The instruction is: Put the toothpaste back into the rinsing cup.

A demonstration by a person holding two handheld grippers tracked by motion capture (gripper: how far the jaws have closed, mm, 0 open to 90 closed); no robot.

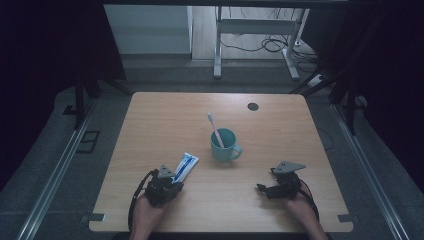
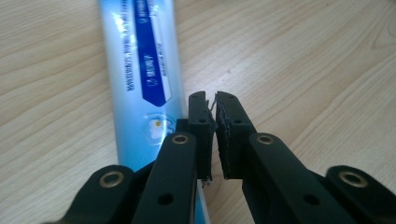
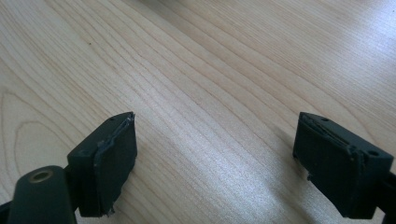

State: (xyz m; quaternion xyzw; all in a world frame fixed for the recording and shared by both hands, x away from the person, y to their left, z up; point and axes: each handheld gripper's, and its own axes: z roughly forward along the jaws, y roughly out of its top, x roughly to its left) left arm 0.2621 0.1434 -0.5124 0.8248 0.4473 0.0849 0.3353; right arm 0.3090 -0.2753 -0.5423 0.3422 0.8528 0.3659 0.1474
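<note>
A blue and white toothpaste tube (image 1: pixel 185 165) lies flat on the wooden table (image 1: pixel 165 115), left of a teal mug (image 1: pixel 223 146) with a pink toothbrush (image 1: pixel 214 127) standing in it. My left gripper (image 1: pixel 169 181) sits at the tube's near end. In the left gripper view its jaws stand almost together, (image 2: pixel 213 101) shut, with only a thin slit and nothing visible between the pads. The tube (image 2: pixel 140 70) runs alongside and under the left-hand jaw. My right gripper (image 1: pixel 263 188) rests near the front right, open (image 3: pixel 215 137) over bare wood.
A dark round grommet (image 1: pixel 253 106) is set in the table's far side. Behind the table stand a white desk frame (image 1: pixel 255 30) and loose cables on the floor. Dark curtains hang on both sides.
</note>
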